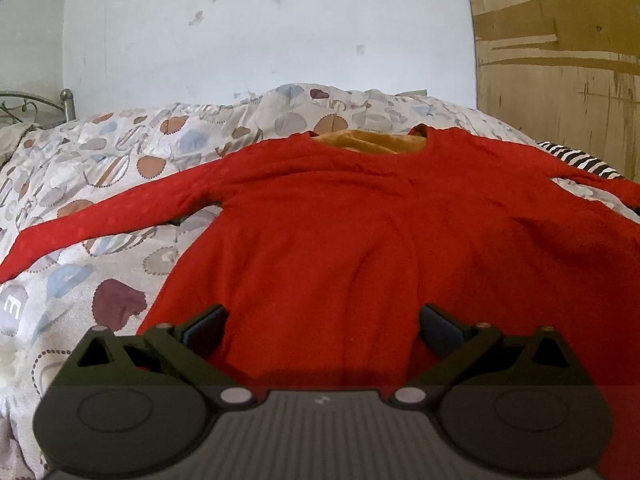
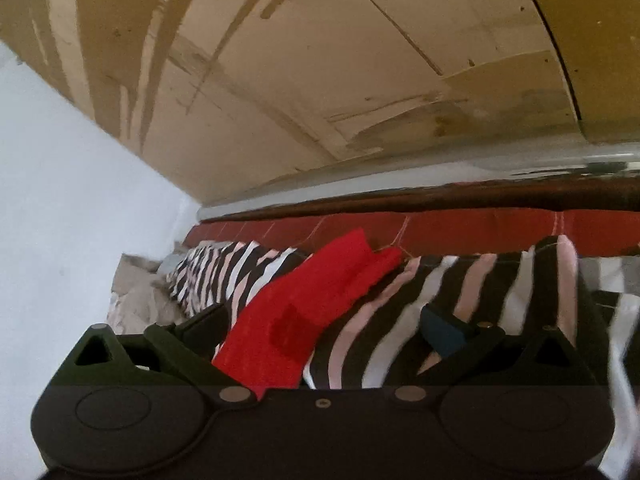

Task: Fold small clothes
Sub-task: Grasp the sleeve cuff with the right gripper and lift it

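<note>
So the red top (image 1: 360, 240) is laid out flat, front up, on the patterned duvet (image 1: 120, 152), and it fills most of the left wrist view. Its long axis runs straight away from the left gripper (image 1: 322, 330): hem at the bottom of the frame right by the fingers, neckline with the orange lining up near the middle of the frame. One sleeve (image 1: 100, 220) stretches out toward the left edge of the frame. The other goes off to the right edge, over a striped cloth (image 1: 576, 160).

The left gripper's jaws are spread wide with nothing in them. They sit over the hem area, though I can't tell if they're touching the fabric.

In the right wrist view the camera is rolled over and the picture is a bit smeared. Here the other red sleeve (image 2: 316, 304) runs diagonally from the lower left of centre up to its cuff near the middle, lying on the zebra-striped cloth (image 2: 440, 300). The right gripper (image 2: 328, 326) is wide open too — the sleeve passes between its fingers, closer to the left-hand finger (image 2: 208, 324) in the frame.

My guess: the sleeve fold comes first, and the right gripper is the nearer one — it's already straddling that sleeve. It'd need to close on the red only, not the striped stuff underneath.
</note>
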The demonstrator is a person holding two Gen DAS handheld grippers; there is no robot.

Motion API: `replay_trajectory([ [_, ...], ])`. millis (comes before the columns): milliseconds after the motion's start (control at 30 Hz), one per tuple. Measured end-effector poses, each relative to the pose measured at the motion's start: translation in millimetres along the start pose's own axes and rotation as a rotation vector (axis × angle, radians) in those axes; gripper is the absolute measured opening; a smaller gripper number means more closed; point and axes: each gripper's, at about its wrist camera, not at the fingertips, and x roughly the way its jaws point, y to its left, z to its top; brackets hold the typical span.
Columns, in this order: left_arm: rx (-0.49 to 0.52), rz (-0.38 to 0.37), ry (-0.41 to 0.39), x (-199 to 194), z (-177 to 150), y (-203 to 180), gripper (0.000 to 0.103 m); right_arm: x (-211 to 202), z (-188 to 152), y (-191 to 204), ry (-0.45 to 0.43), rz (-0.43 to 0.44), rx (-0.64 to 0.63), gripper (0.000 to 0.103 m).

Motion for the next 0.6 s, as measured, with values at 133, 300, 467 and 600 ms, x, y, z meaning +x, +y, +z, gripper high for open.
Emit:
replay_trajectory([
  [133,-0.001,0.000,-0.001,-0.1,-0.3,-0.4,0.103,21.3,1.5,4.3,-0.003,-0.048,-0.007,0.077],
  [300,-0.001,0.001,-0.002,0.0,-0.1,-0.5,0.103,27.7,-1.7,4.3,-0.040,-0.094,0.013,0.020],
  [467,-0.002,0.001,-0.003,-0.4,-0.1,-0.9,0.103,4.1,-2.0,33.9,-0.130,-0.039,-0.148,0.007],
  [600,-0.023,-0.015,-0.005,-0.4,0.3,2.6,0.103,-22.0,-2.4,75.5,-0.173,0.041,-0.261,0.007],
])
